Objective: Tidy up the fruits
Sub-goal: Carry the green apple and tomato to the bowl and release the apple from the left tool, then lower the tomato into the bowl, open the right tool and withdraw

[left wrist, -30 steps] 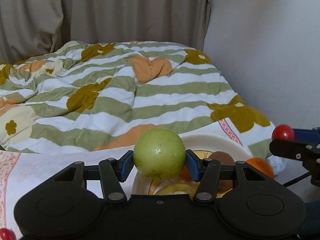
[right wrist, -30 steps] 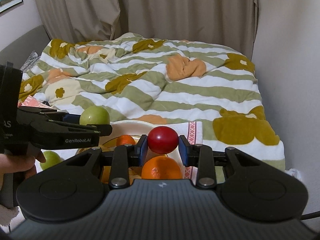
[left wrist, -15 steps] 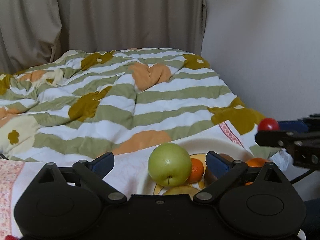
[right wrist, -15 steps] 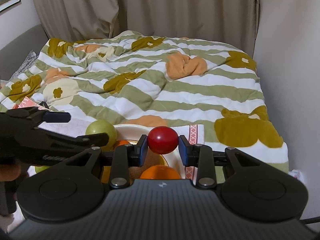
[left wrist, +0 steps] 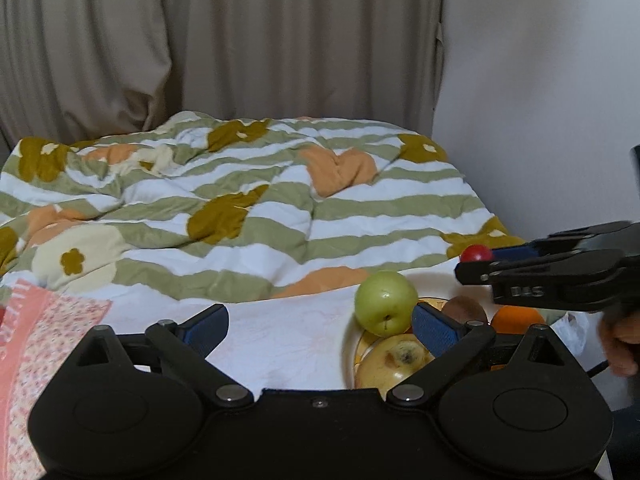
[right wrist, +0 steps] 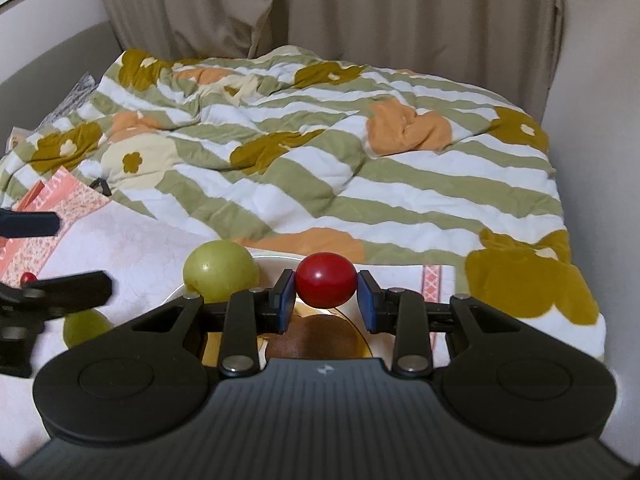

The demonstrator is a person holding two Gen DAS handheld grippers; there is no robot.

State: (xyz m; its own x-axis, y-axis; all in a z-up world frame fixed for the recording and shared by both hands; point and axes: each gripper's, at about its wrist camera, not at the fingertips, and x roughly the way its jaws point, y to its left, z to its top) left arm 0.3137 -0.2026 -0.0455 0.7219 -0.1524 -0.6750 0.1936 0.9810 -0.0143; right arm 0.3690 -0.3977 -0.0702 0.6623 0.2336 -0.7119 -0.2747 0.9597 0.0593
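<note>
Now, from my left wrist, my left gripper (left wrist: 320, 330) stands wide and empty; the green apple (left wrist: 386, 303) sits on the plate (left wrist: 351, 354), just left of the kiwi (left wrist: 464, 309). From my right wrist, my right gripper (right wrist: 326, 300) clamps the red fruit (right wrist: 326, 285) above the plate.

A home bedroom: a bed under a striped floral quilt (right wrist: 320, 168), beige curtains (right wrist: 320, 8) behind.

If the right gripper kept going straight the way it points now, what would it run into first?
Most likely the plate of fruit just below and ahead: the right gripper, shut on the red fruit, tilts down over the kiwi there. Depth is unclear; the green apple sits left of that line.
</note>
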